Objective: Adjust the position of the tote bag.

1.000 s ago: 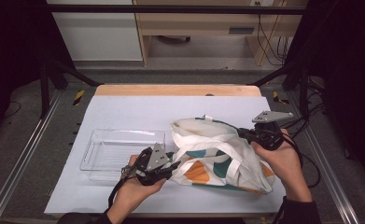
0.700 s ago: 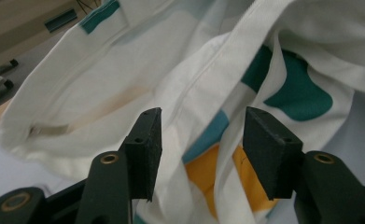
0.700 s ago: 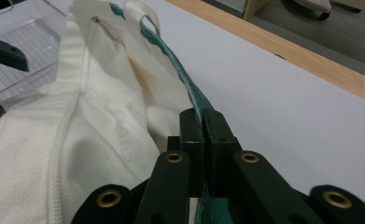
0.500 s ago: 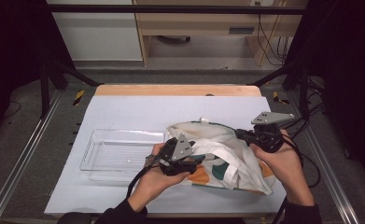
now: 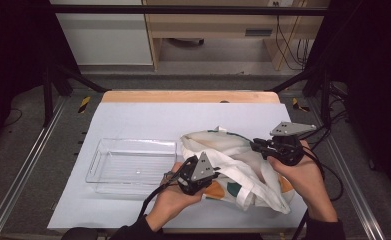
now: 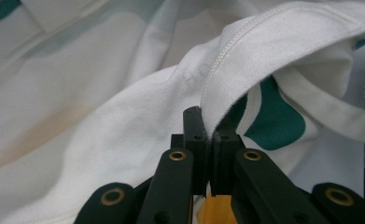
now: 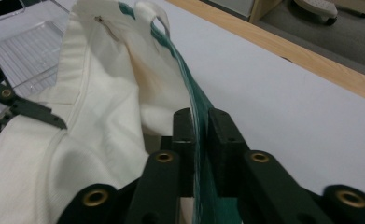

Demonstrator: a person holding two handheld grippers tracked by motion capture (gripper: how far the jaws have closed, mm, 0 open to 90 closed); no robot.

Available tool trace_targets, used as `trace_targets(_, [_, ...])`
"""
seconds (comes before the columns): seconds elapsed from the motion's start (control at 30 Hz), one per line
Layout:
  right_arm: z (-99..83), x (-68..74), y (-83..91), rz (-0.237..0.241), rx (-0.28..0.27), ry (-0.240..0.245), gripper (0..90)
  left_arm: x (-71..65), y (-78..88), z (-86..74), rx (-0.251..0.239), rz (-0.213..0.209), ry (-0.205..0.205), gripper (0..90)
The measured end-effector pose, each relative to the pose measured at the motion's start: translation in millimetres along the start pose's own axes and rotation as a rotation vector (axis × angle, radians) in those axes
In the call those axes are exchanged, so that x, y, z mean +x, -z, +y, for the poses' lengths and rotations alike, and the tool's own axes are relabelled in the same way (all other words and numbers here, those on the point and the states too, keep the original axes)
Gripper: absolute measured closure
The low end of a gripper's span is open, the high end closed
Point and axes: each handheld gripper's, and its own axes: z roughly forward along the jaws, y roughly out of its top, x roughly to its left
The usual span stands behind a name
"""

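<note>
A cream tote bag [image 5: 243, 165] with teal and orange patches lies crumpled on the right half of the white table top. My left gripper [image 5: 205, 172] is at the bag's near left side. Its jaws have just closed and are shut [image 6: 208, 126] on the stitched white rim of the tote bag [image 6: 101, 116]. My right gripper [image 5: 255, 144] is at the bag's right side and points left. Its jaws [image 7: 201, 116] have just been opening, and the bag's thin teal edge [image 7: 189, 84] runs loosely through the gap. The left gripper's jaw tips [image 7: 12, 102] show at the left edge of the right gripper view.
A clear plastic tray [image 5: 133, 165] sits left of the bag, close to my left hand, and its ribbed floor [image 7: 26, 46] shows beyond the cloth. A wooden strip [image 5: 188, 96] runs along the table's far edge. Metal rails run along both sides.
My left hand has moved right, from the bag's lower left corner onto its rim, and its jaws have shut on the cloth. The right hand has stayed put.
</note>
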Motion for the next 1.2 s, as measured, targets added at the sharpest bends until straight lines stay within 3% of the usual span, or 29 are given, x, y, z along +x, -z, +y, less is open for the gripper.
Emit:
trace_targets(0.03, [0.0,0.0,0.0,0.000,0.000,0.000,71.2,-3.0,1.8,-2.8,-0.007,0.001,-0.002,87.6])
trace_targets(0.07, [-1.4,0.6,-4.2,-0.038,0.013,0.020,60.6,-7.5,4.2,-6.3,-0.012,0.001,-0.007,87.6])
trace_targets(0.1, [-2.7,1.0,-6.2,-0.037,0.024,0.027,57.1,-10.0,5.3,-7.7,-0.007,0.001,-0.016,87.6])
trace_targets(0.23, [-10.4,2.0,-15.8,-0.039,0.073,0.054,48.4,-13.2,8.9,-11.1,-0.008,-0.007,-0.014,87.6])
trace_targets(0.33, [-17.0,0.2,-22.1,-0.049,0.121,0.057,47.5,-15.1,11.4,-13.7,-0.007,-0.010,-0.015,87.5])
trace_targets(0.47, [-19.8,1.2,-24.6,-0.048,0.135,0.081,66.3,-18.4,11.7,-18.8,0.009,-0.014,-0.013,87.6])
trace_targets(0.5, [-19.8,1.2,-24.6,-0.048,0.135,0.081,66.3,-18.4,11.7,-18.8,0.009,-0.014,-0.013,87.7])
trace_targets(0.53, [-18.4,1.6,-24.3,-0.055,0.144,0.095,74.7,-19.9,12.7,-21.3,0.013,-0.022,-0.012,87.7])
trace_targets(0.67, [-14.5,1.0,-24.2,-0.073,0.149,0.091,82.5,-23.3,15.4,-27.4,0.024,-0.031,-0.007,87.7])
trace_targets(0.7, [-12.0,-1.1,-23.8,-0.105,0.135,0.078,84.5,-24.9,16.1,-29.4,0.028,-0.033,-0.007,87.8])
trace_targets(0.83, [-10.7,-9.1,-23.2,-0.149,0.105,0.038,85.4,-29.3,19.1,-36.0,0.041,-0.045,-0.005,87.8])
trace_targets(0.87, [-13.6,-16.5,-25.0,-0.177,0.098,0.001,85.6,-30.7,19.6,-38.7,0.047,-0.050,-0.001,87.8])
trace_targets(0.93, [-16.3,-19.8,-26.6,-0.175,0.095,-0.019,85.5,-31.0,19.5,-39.9,0.049,-0.052,-0.001,87.7])
trace_targets(0.97, [-21.3,-22.1,-29.2,-0.147,0.090,-0.038,85.3,-31.3,19.3,-40.9,0.054,-0.056,0.001,85.5])
trace_targets(1.03, [-21.8,-21.8,-29.3,-0.142,0.089,-0.039,85.1,-30.8,20.2,-41.3,0.046,-0.064,0.017,83.2])
trace_targets(1.1, [-21.2,-20.0,-28.6,-0.128,0.085,-0.030,84.4,-29.9,22.8,-40.2,0.043,-0.076,0.035,75.0])
trace_targets(1.13, [-19.5,-19.2,-27.3,-0.126,0.089,-0.024,83.6,-29.6,25.6,-39.4,0.033,-0.073,0.050,66.3])
trace_targets(1.2, [-19.4,-19.0,-27.1,-0.123,0.089,-0.026,83.4,-29.8,34.1,-36.9,0.002,-0.073,0.048,63.7])
